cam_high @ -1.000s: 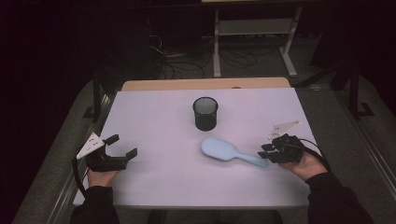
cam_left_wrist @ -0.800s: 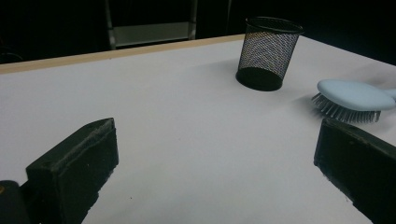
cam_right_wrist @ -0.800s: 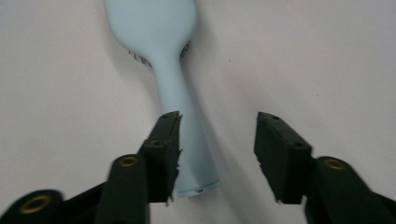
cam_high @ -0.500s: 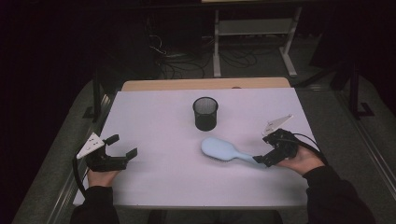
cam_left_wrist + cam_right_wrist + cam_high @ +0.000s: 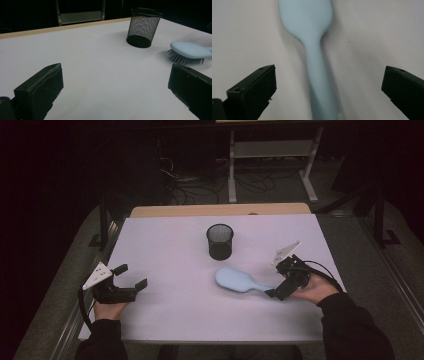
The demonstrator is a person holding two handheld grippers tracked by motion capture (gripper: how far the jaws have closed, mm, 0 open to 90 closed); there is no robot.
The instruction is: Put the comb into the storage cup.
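Table: white rectangular tabletop, under both grippers.
Cup: black wire-mesh cup, ahead, between them.
Brush: pale blue plastic hairbrush, bristles down, handle between right jaws, untouched.
Right gripper: released, just opened.
Left gripper: released, empty.
Writing: none readable.

The hairbrush is a pale, powdery blue all over its back and handle, with a fringe of grey bristles beneath the head, and the pen cup is black wire mesh in a fine criss-cross pattern with a solid black rim and base. The counter is covered in plain white with a faint lilac cast, and a strip of light tan wood shows along its far edge. Both the left gripper and the right gripper are matt black, each carrying a light grey three-cornered plate, and the person's sleeves are black.
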